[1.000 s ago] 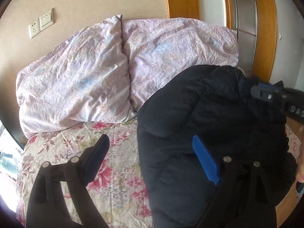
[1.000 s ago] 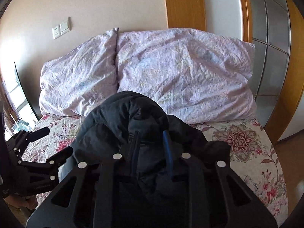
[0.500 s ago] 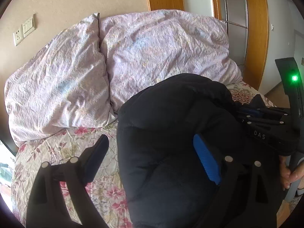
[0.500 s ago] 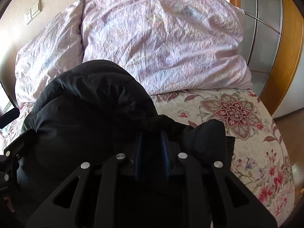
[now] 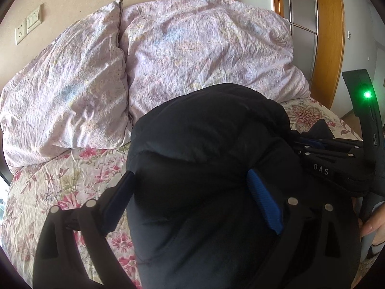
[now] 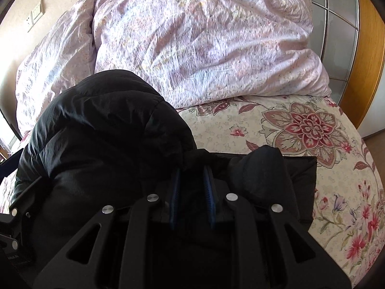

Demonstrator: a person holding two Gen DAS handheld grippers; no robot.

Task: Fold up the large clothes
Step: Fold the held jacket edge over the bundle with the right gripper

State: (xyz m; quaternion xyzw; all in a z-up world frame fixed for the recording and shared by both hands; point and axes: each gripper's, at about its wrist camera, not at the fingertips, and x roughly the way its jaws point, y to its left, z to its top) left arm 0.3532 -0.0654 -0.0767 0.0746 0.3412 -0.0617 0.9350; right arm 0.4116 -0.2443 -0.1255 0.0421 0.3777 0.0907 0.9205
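A bulky black padded jacket (image 5: pixel 207 149) lies bunched on the floral bed sheet (image 5: pixel 72 183). It also fills the lower left of the right wrist view (image 6: pixel 101 134). My left gripper (image 5: pixel 190 183) is open, with its fingers spread to either side of the jacket's puffy fold. My right gripper (image 6: pixel 191 175) is shut on a pinch of jacket fabric between its blue pads. In the left wrist view the right gripper (image 5: pixel 308 144) shows at the jacket's right edge. Part of the left gripper (image 6: pixel 14 207) shows at the left edge of the right wrist view.
Two pale purple pillows (image 5: pixel 204 48) (image 5: pixel 65 89) lean against the wall at the head of the bed. A wooden door frame (image 5: pixel 327 36) stands at the right. The sheet (image 6: pixel 300 125) lies bare to the right of the jacket. Wall sockets (image 5: pixel 27 26) sit at the upper left.
Both grippers moved forward toward the pillows and down. The jacket bunched up higher between the left gripper's fingers. The right gripper stayed shut on the fabric.
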